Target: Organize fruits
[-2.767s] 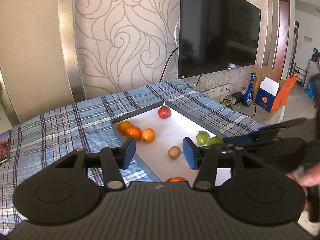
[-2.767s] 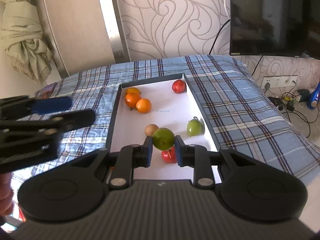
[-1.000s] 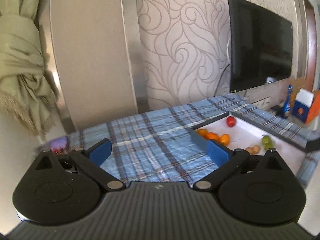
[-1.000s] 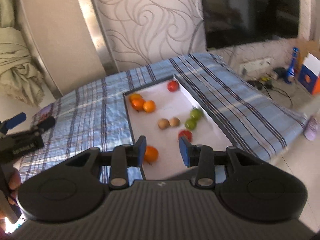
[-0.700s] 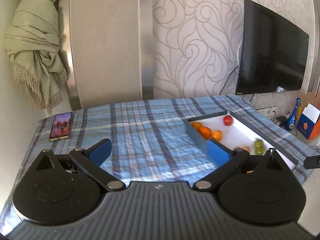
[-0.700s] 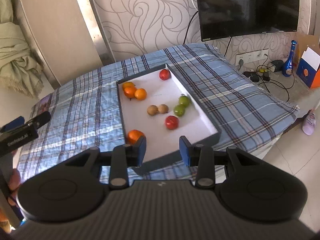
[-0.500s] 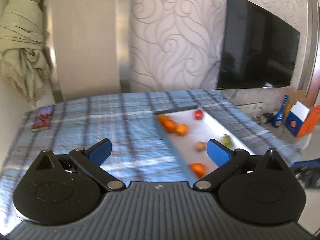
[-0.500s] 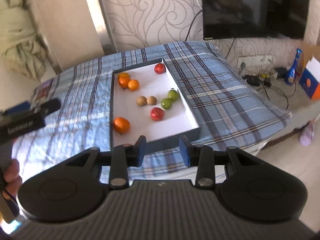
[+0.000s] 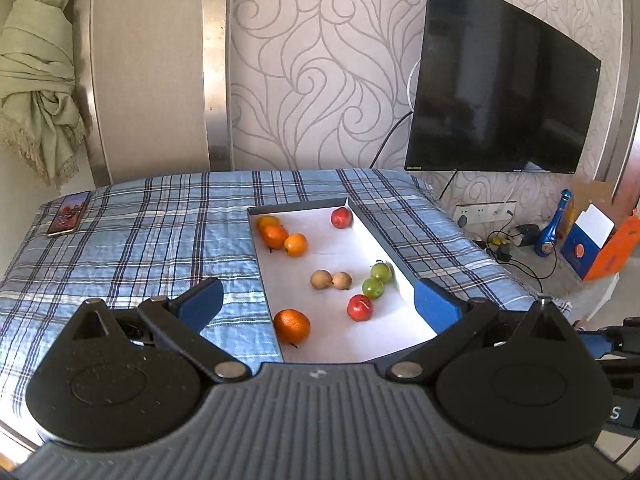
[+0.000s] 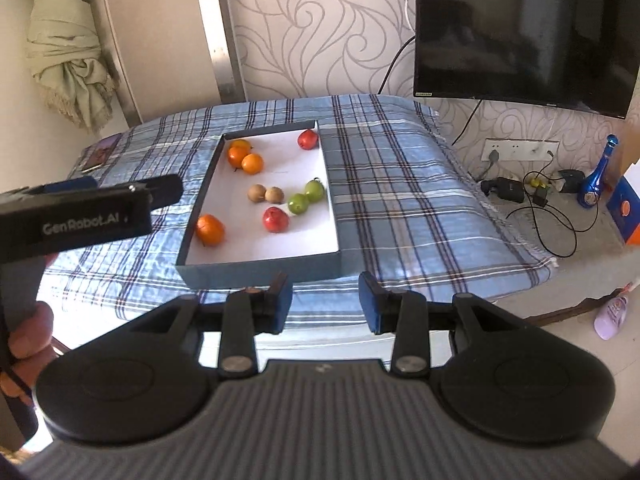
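My left gripper (image 9: 318,300) has its blue pads spread wide with nothing between them; my right gripper (image 10: 325,300) shows a narrower gap, likewise empty. Both hang short of the tray (image 10: 260,270), which serves here as the landmark. The tray is a shallow grey-walled box with a white floor, lying on the blue plaid cloth (image 10: 400,200).

Inside the tray, at its far left corner, three oranges (image 10: 242,156) cluster together, touching. At the far right corner sits one red apple (image 10: 308,139) against the wall. At the tray's middle, two brown fruits (image 10: 265,193) lie side by side, touching. Just to their right, by the right wall, two green fruits (image 10: 307,197) touch each other. A second red apple (image 10: 275,219) rests just nearer than the green pair. A lone orange (image 10: 209,230) lies against the left wall, toward the near end.

Well left of the tray, a phone (image 9: 69,213) lies at the cloth's far corner. My left hand (image 10: 26,336) grips its tool's handle.
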